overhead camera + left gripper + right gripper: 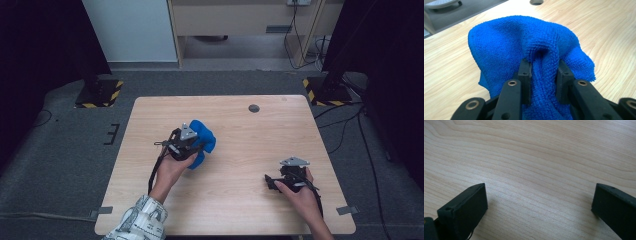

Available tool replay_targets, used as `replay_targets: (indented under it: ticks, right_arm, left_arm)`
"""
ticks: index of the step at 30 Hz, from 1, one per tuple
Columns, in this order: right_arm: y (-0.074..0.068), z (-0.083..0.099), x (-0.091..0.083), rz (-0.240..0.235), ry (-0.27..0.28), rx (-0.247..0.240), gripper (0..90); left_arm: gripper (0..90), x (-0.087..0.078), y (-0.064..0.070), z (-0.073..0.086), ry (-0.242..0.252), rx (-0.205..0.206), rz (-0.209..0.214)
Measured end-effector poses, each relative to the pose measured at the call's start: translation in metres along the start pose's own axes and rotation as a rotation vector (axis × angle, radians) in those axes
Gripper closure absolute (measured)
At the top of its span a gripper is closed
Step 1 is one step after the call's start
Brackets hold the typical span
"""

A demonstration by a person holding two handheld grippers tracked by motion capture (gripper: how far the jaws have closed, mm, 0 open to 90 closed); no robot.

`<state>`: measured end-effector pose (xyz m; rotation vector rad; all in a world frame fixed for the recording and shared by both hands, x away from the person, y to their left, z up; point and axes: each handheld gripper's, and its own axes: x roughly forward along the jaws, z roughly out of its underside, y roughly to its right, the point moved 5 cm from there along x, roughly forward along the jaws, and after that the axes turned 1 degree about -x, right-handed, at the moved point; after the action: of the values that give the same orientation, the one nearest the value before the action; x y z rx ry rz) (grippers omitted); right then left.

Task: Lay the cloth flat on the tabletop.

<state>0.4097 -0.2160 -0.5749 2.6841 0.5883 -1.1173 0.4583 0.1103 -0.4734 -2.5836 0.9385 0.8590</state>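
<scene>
pale wood table (240, 125) on grey carpet, left fingers (544, 72) pinching blue cloth (506, 42), right fingers (539, 202) wide

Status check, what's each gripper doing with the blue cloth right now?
Left gripper shut on bunched blue cloth. Right gripper open, empty, over bare table. Nothing in the way.
</scene>
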Motion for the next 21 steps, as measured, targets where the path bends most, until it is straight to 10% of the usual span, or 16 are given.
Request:
replay_targets:
  ticks: [21]
  right_arm:
    - [0.000,0.000,0.000,0.000,0.000,0.000,0.5]
  left_arm:
    - [70.6,0.042,0.062,-0.017,-0.010,0.093,0.124]
